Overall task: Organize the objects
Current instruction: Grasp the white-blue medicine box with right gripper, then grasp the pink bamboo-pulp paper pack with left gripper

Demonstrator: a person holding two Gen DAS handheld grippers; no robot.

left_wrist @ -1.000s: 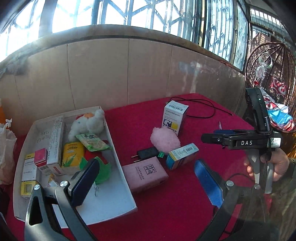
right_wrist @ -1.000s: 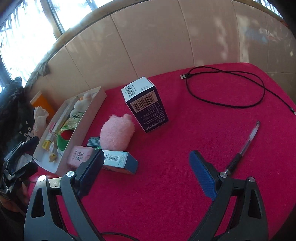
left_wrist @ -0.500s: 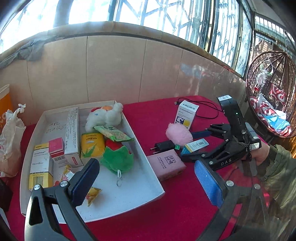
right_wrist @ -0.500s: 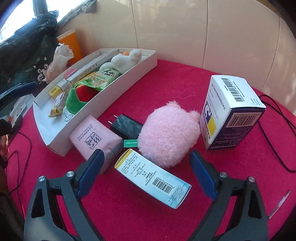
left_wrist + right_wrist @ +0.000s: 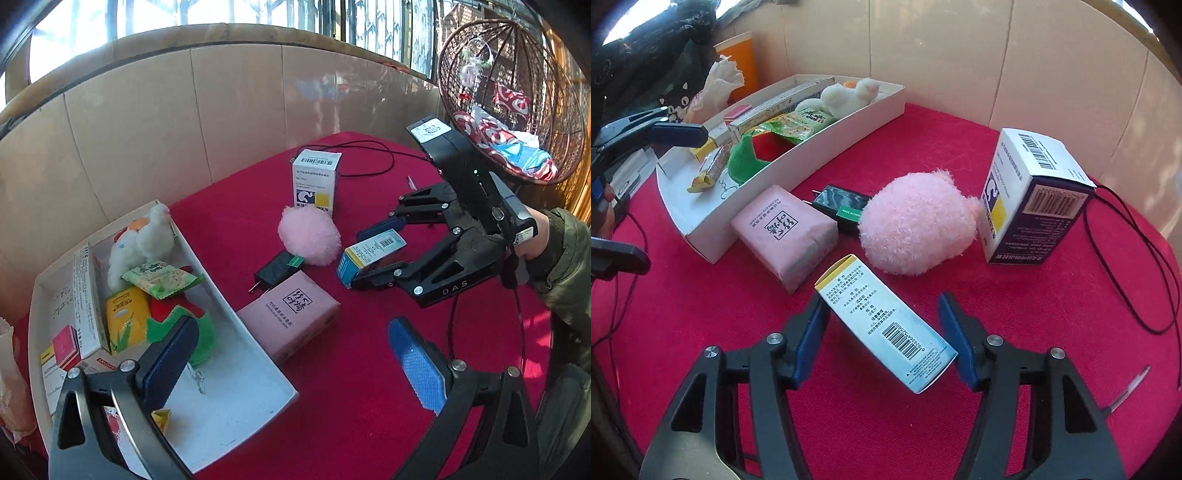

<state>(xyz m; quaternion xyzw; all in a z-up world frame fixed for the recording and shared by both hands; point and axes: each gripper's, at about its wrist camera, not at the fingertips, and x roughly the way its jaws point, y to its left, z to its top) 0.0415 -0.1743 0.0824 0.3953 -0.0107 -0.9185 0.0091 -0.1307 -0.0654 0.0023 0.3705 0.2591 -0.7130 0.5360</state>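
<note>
Right gripper (image 5: 882, 339): you are closing its jaws around the light-blue carton (image 5: 886, 328), pads not yet pressing. Carton lying at six o'clock of the pink plush (image 5: 916, 225). Keep squeezing squarely across its long sides.

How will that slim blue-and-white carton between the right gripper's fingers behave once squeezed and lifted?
The blue-and-white carton is thin printed card, so probably light and liable to dent if squeezed hard. It lies askew between the closing jaws of the right gripper, so it may swivel as the pads meet it. Flat faces: it shouldn't roll, and it lies clear of the pink plush.
</note>
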